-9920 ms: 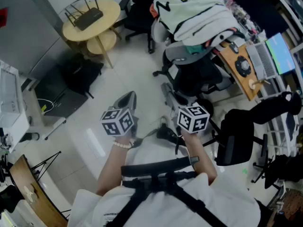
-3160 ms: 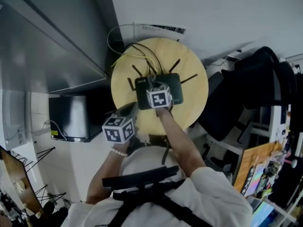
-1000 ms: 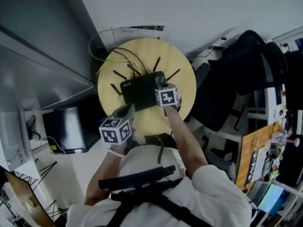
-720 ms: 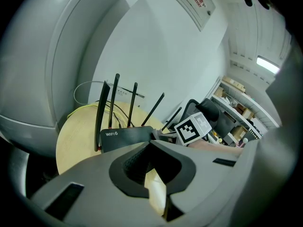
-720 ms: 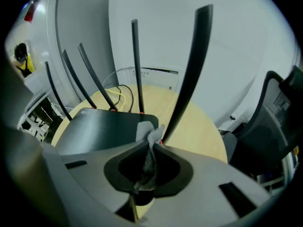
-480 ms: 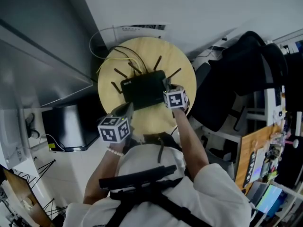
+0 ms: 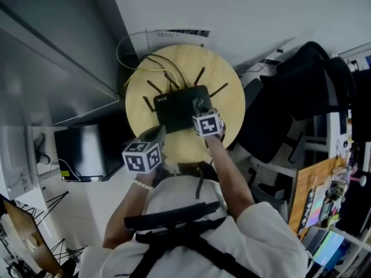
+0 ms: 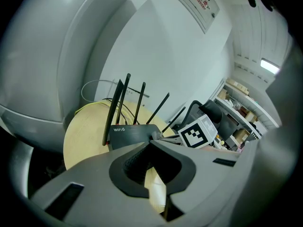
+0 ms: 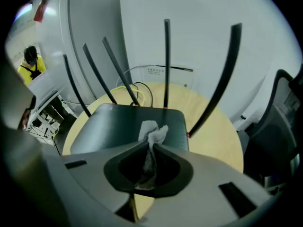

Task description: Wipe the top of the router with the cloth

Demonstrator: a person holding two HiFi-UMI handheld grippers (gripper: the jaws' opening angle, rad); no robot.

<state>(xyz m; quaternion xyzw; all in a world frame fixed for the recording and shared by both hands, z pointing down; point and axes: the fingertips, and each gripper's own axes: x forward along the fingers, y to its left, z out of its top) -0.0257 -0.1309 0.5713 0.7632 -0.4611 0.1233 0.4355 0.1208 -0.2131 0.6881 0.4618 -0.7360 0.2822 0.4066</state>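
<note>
A black router (image 7: 177, 106) with several upright antennas lies on a small round wooden table (image 7: 227, 83). My right gripper (image 7: 200, 108) reaches over the router's right front part, shut on a white cloth (image 9: 152, 131). In the right gripper view the cloth pokes out between the jaws and rests on the router (image 9: 118, 126) top. My left gripper (image 7: 156, 135) hangs at the table's near edge, left of the router (image 8: 130, 132), shut with nothing in it.
Yellow and black cables (image 7: 142, 68) trail off the table's back towards the wall. A grey cabinet (image 7: 52, 62) stands close on the left, with a black box (image 7: 87, 149) on the floor. A black office chair (image 7: 290, 103) crowds the table's right side.
My right gripper, with the cloth, has slid left from the router's right edge, further over its top. The left gripper has stayed at the table's near edge.
</note>
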